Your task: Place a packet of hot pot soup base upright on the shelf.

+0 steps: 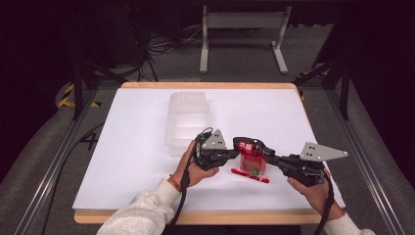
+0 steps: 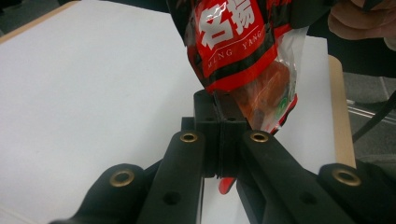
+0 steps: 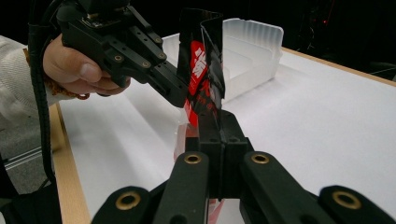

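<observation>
A: Where now, the red and black crinkly plastic snack packet [image 1: 252,159] with white lettering?

B: Held up just above the white table sheet [image 1: 137,147], near edge, right of centre. Pinched from both sides: left gripper [image 1: 226,155] clamped on its left edge, right gripper [image 1: 269,158] clamped on its right, both sets of jaws pressed together on the film.

A: Heavy?

B: Light, by the look. Thin soft film, glossy and likely slippery; clear lower window showing orange contents, possibly brittle, though hard to tell through the glare.

A: Best hold?

B: On the flat sealed edges, never across the bulging middle. Gentle pull only, or risk of tearing or a slip.

A: Anything nearby?

B: A clear ribbed plastic tray [image 1: 188,120], farther back and to the left, apart from the packet.
</observation>
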Demonstrator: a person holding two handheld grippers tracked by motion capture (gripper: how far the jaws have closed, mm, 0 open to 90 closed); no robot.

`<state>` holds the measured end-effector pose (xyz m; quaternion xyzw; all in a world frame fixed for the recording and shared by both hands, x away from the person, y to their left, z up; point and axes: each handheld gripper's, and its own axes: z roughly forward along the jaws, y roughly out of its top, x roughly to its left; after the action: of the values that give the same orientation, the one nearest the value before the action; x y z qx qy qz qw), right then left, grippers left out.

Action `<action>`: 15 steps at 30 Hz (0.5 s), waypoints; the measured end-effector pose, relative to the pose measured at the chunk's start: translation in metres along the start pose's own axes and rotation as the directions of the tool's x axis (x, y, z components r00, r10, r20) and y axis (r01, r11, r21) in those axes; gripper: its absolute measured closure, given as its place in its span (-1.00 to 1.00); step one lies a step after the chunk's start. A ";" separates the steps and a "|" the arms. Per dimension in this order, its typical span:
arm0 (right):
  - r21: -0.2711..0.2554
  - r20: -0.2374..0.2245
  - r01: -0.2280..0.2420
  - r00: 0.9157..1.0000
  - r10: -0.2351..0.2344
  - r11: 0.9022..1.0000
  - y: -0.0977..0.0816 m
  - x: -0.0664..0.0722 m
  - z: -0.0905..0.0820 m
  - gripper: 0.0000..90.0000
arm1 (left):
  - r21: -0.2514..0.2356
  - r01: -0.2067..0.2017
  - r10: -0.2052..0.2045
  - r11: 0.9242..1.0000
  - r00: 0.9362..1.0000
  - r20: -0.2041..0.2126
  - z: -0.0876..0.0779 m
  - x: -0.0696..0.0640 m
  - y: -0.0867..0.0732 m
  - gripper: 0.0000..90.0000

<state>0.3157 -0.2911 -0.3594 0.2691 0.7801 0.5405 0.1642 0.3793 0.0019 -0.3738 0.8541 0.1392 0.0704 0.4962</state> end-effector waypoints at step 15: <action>-0.027 0.025 0.034 0.999 -0.033 0.999 0.021 -0.003 0.012 1.00 | -0.014 -0.028 0.027 1.000 0.998 -0.061 -0.017 0.009 0.016 0.98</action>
<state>0.3295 -0.2779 -0.3446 0.2605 0.7749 0.5449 0.1865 0.3864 0.0116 -0.3515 0.8496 0.1421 0.1043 0.4972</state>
